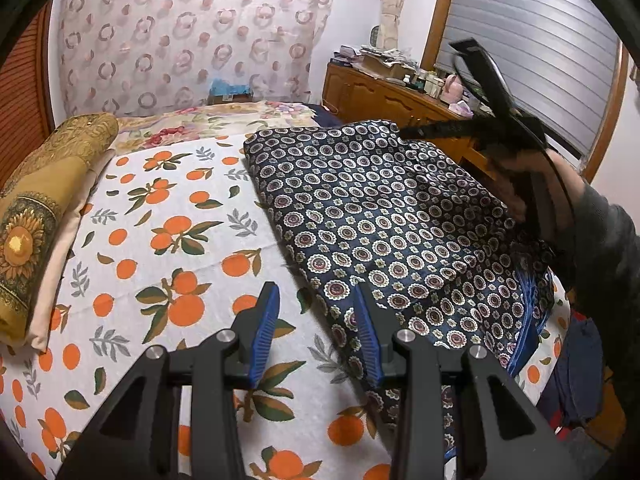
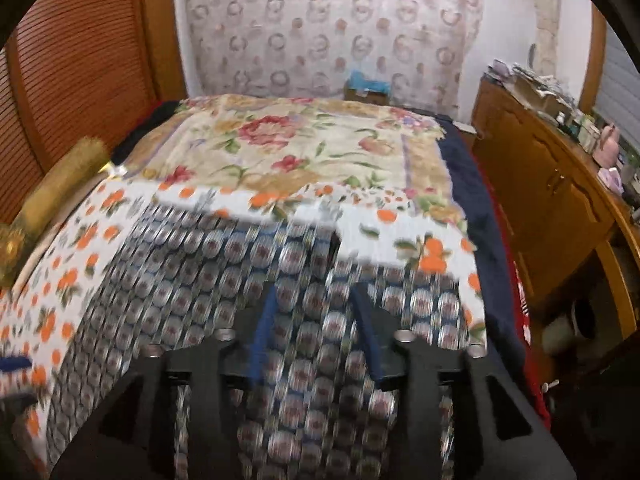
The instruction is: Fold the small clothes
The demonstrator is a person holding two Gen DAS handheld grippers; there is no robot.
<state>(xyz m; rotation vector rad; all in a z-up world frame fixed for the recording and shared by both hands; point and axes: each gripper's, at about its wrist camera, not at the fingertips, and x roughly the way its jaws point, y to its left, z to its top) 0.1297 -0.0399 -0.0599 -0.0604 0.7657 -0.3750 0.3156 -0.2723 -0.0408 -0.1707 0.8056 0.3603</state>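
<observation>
Lying on the bed's orange-print sheet (image 1: 168, 216), the navy patterned garment (image 1: 380, 216) spreads flat, a dark fabric covered in small white-ringed medallions, with a bright blue trim at its near right edge. The left gripper (image 1: 316, 332) hovers just off the garment's near left edge: its jaws stand partly apart, ribbed blue pads facing each other, the right pad over the cloth's border, the left one over the sheet, nothing held between them. The right gripper (image 2: 312, 328) hangs above the garment's near right part; its view is blurred by motion, its jaws are partly apart with patterned cloth showing in the gap, and no pad visibly presses on it. From the left wrist view that gripper appears raised over the garment's far right side, held by a hand in a grey sleeve (image 1: 608, 248). Left of the garment lie a folded mustard sunflower cloth (image 1: 36, 216), beyond it a floral blanket (image 2: 304, 148), and to its right a cluttered wooden dresser (image 1: 384, 96).
</observation>
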